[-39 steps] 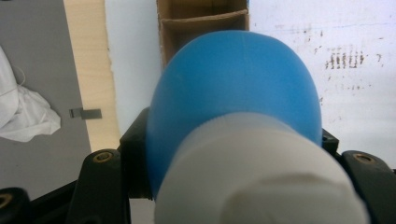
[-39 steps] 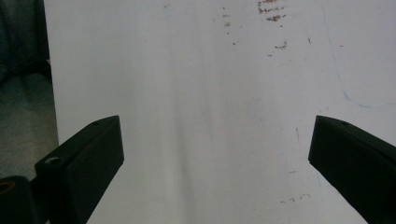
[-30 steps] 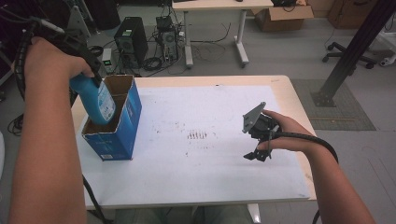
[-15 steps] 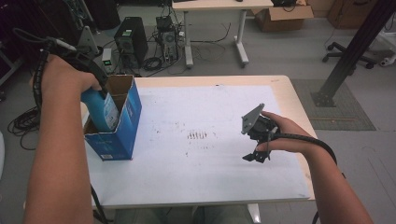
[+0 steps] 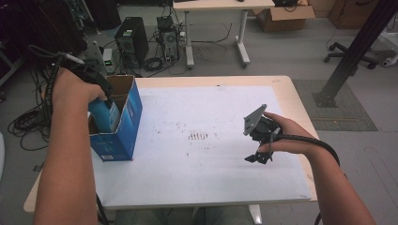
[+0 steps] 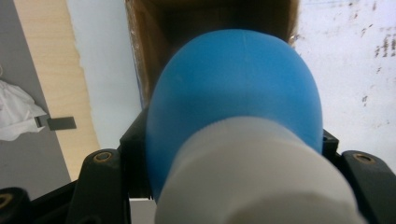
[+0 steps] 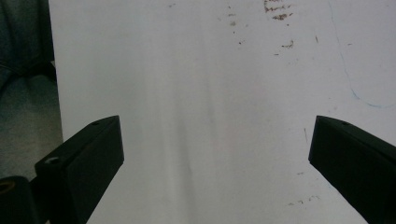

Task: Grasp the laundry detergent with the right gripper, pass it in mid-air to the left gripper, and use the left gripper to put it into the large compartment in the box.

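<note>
The blue bottle point(image 5: 105, 115), white cap toward the camera in the left gripper view, sits clamped between the left gripper's point(image 5: 101, 91) jaws and hangs partly inside the open top of the blue cardboard box point(image 5: 123, 129) at about nine o'clock on the table point(image 5: 281, 89), held bottom-first, I judge, so it can slide straight down between the box walls. The box stands upright near the table's left edge with its flaps up, which leaves the mouth free for that drop. The right gripper point(image 5: 258, 157), at roughly four o'clock over the white mat point(image 5: 211, 178), has its jaws wide apart with nothing between them, apparently parked clear of the work.
</note>
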